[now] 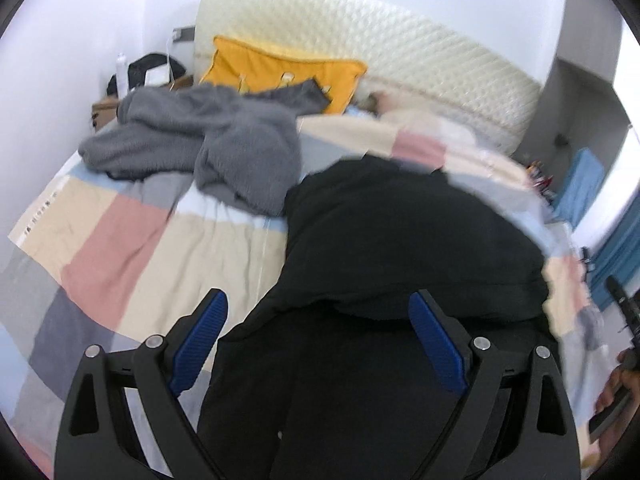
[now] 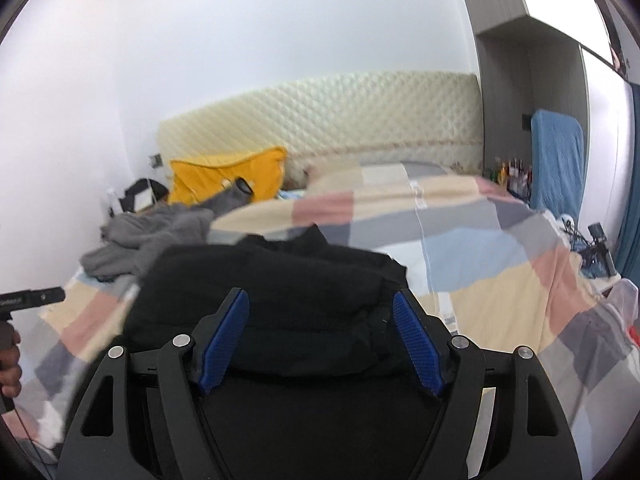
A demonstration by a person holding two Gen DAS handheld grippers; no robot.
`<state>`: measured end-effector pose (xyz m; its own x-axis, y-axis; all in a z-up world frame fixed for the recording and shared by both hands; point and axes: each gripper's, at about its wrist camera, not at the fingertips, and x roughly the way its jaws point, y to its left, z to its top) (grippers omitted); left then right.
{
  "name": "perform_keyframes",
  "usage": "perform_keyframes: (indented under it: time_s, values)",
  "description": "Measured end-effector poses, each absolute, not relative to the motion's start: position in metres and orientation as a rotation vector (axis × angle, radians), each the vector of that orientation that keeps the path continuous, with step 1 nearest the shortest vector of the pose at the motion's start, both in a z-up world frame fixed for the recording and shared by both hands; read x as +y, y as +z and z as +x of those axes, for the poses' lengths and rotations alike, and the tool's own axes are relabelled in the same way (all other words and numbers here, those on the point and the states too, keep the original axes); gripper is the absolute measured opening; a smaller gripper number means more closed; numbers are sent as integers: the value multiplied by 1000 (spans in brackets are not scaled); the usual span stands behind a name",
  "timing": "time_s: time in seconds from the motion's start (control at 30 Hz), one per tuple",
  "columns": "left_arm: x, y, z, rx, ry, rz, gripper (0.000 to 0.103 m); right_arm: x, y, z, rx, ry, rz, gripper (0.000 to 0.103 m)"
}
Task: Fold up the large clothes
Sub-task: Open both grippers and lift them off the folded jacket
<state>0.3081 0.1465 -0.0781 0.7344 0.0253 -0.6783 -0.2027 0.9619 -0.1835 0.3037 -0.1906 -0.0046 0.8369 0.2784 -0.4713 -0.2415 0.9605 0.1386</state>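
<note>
A black garment [image 1: 400, 232] is lying folded in a thick bundle on the checked bedspread [image 1: 132, 240] of the bed, near its front edge. The left gripper [image 1: 318, 304] is hovering over it with jaws spread wide, nothing between the 2 blue pads [image 1: 200, 340]. The right gripper [image 2: 320, 300] is likewise hanging above the bundle, jaws spread and empty. A crumpled grey garment [image 1: 208, 140] is lying beyond, beside a yellow pillow [image 1: 280, 68] against the quilted headboard [image 1: 400, 48].

Home bedroom: bed [image 1: 120, 248] with patchwork cover, quilted headboard [image 2: 360, 120], yellow pillow [image 1: 280, 68].
</note>
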Motion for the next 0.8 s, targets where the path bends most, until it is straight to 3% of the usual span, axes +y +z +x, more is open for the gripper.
perform_keyframes:
  time_s: [0.43,0.8]
  values:
    - [181,50,183,614,158,-250,93,-167,122,202,405,337,91,74]
    - [210,88,107,637,72,-295,93,-180,149,136,464,359,32,74]
